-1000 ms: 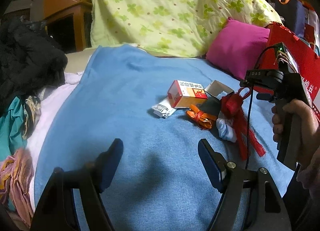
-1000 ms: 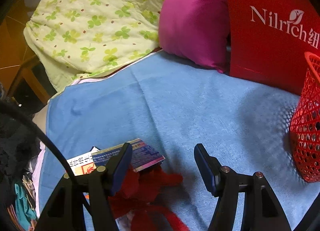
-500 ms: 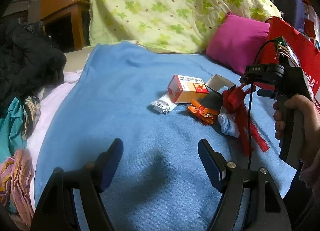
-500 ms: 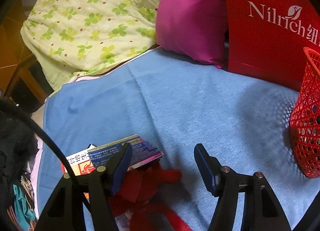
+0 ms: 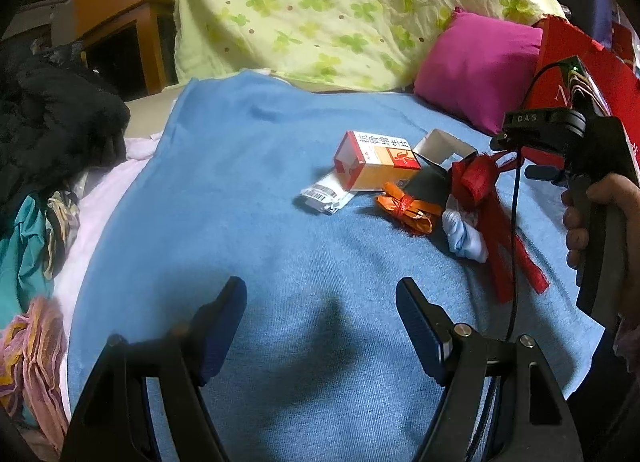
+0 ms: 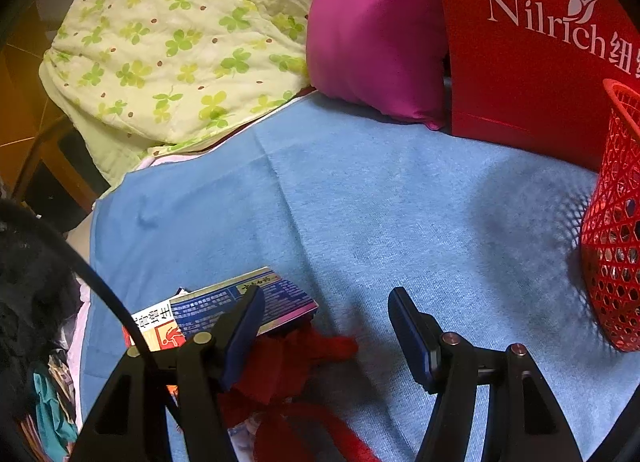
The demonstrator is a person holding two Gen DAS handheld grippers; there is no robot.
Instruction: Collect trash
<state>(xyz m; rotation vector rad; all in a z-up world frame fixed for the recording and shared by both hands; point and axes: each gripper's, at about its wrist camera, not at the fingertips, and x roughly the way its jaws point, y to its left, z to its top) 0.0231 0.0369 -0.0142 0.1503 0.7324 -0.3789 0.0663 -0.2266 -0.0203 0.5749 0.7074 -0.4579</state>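
Note:
Trash lies in a heap on the blue blanket (image 5: 248, 190): an orange-and-white box (image 5: 374, 160), a crumpled white receipt (image 5: 324, 198), an orange wrapper (image 5: 404, 208), a red ribbon (image 5: 478, 182) and a white wad (image 5: 466, 240). My left gripper (image 5: 320, 310) hovers open, short of the heap, nothing between its fingers. My right gripper (image 6: 324, 322) hangs open just above the red ribbon (image 6: 280, 366) and a blue-printed box (image 6: 244, 302); its left finger (image 6: 244, 326) overlaps that box. A hand (image 5: 600, 222) holds the right gripper's handle at the left wrist view's right edge.
A red mesh basket (image 6: 616, 230) stands at the right, beside a red paper bag (image 6: 532, 42). A magenta pillow (image 6: 372, 34) and a green-patterned quilt (image 5: 340, 6) lie behind. Dark and coloured clothes (image 5: 44, 134) pile up left of the blanket.
The left wrist view has shifted slightly, so the trash heap sits a bit higher and further left in it. The right gripper and all objects have stayed put.

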